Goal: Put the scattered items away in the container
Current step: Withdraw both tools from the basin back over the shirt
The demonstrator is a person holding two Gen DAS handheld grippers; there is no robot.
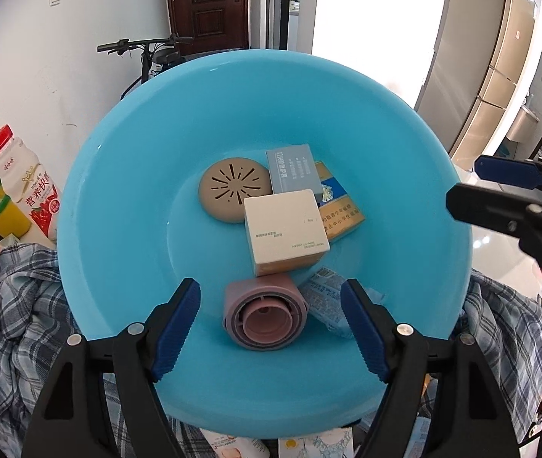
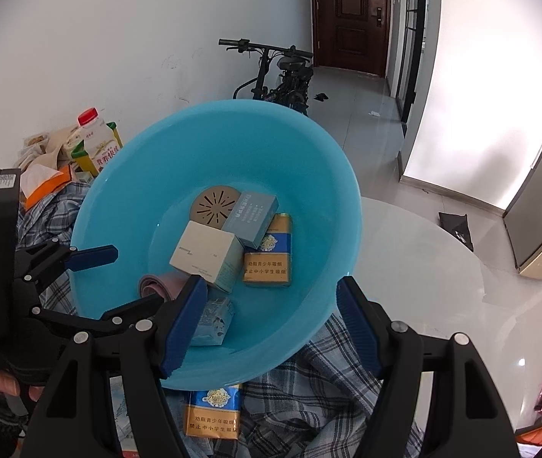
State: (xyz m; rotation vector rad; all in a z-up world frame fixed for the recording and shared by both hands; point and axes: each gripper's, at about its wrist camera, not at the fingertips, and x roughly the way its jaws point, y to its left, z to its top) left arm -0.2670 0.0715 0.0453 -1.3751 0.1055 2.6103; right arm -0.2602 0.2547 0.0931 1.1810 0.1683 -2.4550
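**Blue basin nearly full, one packet left outside**

Plaid cloth [image 2: 320, 366] covers the desk [image 2: 423, 252] beneath a blue plastic basin [image 2: 324, 191], flanked on the left by a red-capped milk bottle [image 2: 97, 141]. Over the basin's near side the left claw [image 1: 271, 328] hangs released, empty, above a mauve ribbed cup [image 1: 265, 315]. Further right inside lie a tan vented disc [image 1: 229, 191], a white carton [image 1: 284, 229], a grey-blue box [image 1: 291, 171], a yellow-and-blue cigarette packet [image 1: 341, 213] and a pale soft pack [image 1: 326, 299]. The right claw [image 2: 271, 328] is likewise spread and holds nothing. Below the rim, a second cigarette packet [image 2: 213, 412] rests on the cloth, outside the basin. It looks light, stiff and easily crushed; a gentle pinch across its narrow sides would likely suit.
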